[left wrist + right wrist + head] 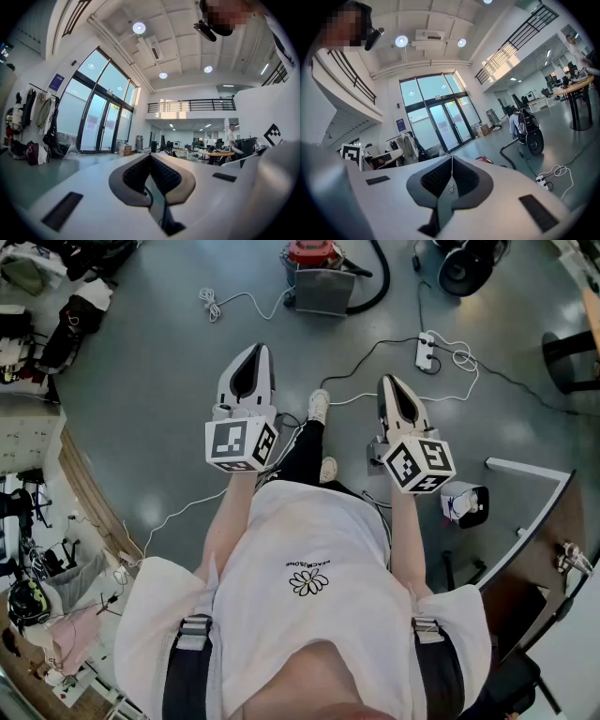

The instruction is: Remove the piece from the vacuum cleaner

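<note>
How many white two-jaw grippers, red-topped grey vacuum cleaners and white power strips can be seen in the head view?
White two-jaw grippers: 2 (left gripper, right gripper)
Red-topped grey vacuum cleaner: 1
White power strip: 1
Total: 4

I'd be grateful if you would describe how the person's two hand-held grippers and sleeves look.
Both the left gripper and the right gripper are white tapered shells with dark grey textured jaw pads, each carrying a white cube with black square markers. The person wears a white short-sleeved T-shirt with a flower print.
</note>
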The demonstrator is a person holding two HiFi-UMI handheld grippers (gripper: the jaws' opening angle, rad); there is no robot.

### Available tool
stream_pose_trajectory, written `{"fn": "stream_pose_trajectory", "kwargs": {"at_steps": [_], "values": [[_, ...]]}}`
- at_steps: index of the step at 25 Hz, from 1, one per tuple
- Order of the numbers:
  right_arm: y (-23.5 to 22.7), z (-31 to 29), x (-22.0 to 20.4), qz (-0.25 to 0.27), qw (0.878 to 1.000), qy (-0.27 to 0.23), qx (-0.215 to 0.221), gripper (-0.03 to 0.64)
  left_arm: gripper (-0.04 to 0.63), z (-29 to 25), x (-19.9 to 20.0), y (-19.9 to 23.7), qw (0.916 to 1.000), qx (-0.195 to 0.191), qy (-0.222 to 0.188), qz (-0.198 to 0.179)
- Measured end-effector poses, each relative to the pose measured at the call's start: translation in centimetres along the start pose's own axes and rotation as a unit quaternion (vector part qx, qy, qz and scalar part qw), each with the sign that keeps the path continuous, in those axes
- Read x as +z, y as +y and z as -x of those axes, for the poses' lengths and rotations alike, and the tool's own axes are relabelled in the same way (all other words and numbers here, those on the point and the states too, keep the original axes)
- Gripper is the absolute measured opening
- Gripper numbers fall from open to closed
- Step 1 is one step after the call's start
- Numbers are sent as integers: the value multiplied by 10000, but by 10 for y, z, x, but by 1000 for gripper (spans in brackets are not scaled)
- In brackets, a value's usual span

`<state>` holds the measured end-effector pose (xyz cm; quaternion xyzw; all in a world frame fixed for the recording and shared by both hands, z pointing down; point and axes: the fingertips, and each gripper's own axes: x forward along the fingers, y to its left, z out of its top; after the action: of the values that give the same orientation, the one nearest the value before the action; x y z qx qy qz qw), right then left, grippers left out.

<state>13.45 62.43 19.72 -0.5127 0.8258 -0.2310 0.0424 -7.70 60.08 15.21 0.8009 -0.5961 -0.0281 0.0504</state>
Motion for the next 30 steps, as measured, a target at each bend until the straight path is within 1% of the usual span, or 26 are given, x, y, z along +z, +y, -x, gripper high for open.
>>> {"fn": "stream_pose_trajectory", "kwargs": {"at_steps": [2,4,7,11,13,16,18,22,26,30], "values": [[-3,-17,-1,11,10000,84,2,13,6,-15,-5,8,10000,-6,21,36],[-6,-38,1,59,9999,123,9,14,6,-34,-6,20,9999,-5,-53,86],[-15,-81,8,159,9998,133,3,12,6,-76,-8,44,9998,-14,-164,136],[-30,-153,25,262,9995,152,35,14,6,-149,-10,77,9997,-124,-145,153],[-33,-197,43,340,9993,119,81,14,6,-190,-3,96,9996,-229,-144,100],[-34,-267,70,464,9989,63,26,14,6,-251,11,132,9991,-396,-153,56],[-36,-303,84,303,9995,2,-66,14,6,-284,19,154,9986,-497,-136,105],[-50,-348,105,-17,9990,-203,-405,14,6,-340,23,186,9977,-652,-65,161],[-74,-376,108,-112,9978,-118,-648,14,6,-380,11,199,9974,-675,88,241],[-99,-405,110,-298,9970,-16,-709,14,6,-415,-2,208,9971,-649,282,290]]}}
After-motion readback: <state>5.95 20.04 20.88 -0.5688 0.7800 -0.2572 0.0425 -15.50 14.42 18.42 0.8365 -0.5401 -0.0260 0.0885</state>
